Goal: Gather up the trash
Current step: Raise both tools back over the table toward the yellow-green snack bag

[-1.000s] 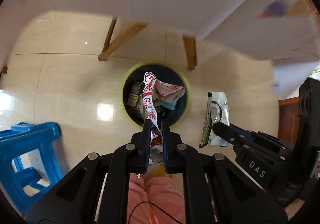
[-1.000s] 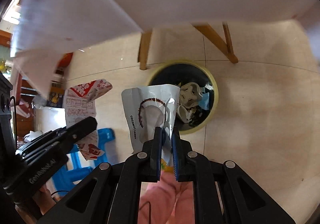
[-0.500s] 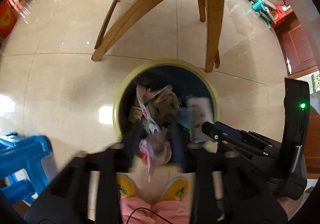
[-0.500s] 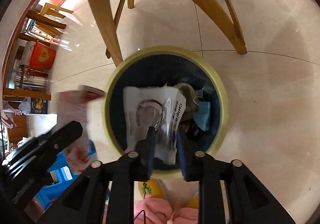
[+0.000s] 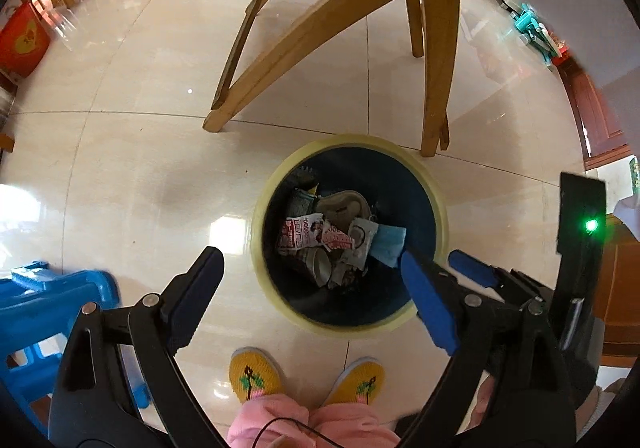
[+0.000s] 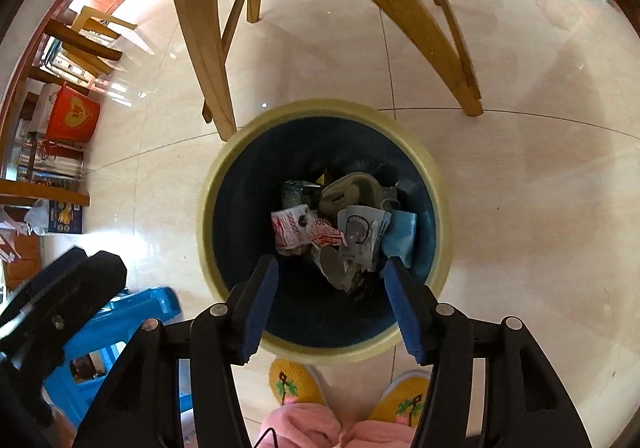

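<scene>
Both grippers are held above a round bin [image 6: 322, 352] with a yellow rim and dark blue inside, standing on the pale tiled floor [image 5: 120, 175].

The left gripper [image 5: 312, 280] is spread wide and empty. In the left view its right finger [image 5: 428, 300] overlaps the bin's rim.

The right gripper [image 6: 328, 280] is likewise spread and empty, its blue-padded fingers [image 6: 260, 300] seen over the near part of the bin opening.

A red-and-white wrapper [image 6: 296, 228] and a white pouch with a coconut picture [image 6: 360, 232] lie inside the bin, touching each other, on top of other rubbish. A light blue item [image 6: 402, 234] lies just beside the pouch.

Wooden chair legs [image 5: 436, 59] stand behind the bin. A blue plastic stool [image 5: 44, 308] is at the left. Yellow slippers [image 6: 292, 380] and pink trouser legs [image 6: 304, 424] of a person are seen at the near edge.
</scene>
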`<action>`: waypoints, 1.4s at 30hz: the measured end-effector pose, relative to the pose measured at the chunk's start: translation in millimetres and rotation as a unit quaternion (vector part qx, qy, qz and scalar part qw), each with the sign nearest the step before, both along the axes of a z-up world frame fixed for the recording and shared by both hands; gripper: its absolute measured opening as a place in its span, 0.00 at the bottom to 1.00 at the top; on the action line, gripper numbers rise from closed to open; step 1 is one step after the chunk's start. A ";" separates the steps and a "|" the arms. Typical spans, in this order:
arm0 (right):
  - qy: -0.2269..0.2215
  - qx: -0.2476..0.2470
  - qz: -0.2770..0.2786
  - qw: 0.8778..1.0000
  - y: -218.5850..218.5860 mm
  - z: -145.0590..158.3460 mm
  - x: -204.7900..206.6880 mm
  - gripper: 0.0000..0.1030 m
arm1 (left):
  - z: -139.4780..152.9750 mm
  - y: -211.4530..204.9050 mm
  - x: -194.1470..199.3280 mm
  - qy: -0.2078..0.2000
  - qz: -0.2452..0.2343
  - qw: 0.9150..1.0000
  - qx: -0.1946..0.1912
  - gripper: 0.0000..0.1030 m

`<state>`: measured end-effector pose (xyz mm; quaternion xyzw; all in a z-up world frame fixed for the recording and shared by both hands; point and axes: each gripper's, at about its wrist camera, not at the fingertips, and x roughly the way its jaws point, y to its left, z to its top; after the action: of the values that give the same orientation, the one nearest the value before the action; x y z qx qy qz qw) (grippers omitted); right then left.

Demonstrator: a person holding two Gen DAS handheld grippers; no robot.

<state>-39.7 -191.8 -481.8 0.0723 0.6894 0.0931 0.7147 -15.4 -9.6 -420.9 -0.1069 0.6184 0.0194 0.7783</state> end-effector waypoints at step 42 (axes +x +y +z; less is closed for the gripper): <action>-0.205 -0.007 -0.011 0.979 -3.1 538.0 -87.3 0.68 | 483.6 33.4 -100.6 -0.209 -0.126 0.970 0.000 0.86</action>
<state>-127.0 -195.0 56.2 0.0541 0.5281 0.0929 0.8423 -116.0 23.8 62.7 -0.0300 0.4503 -0.1016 0.8866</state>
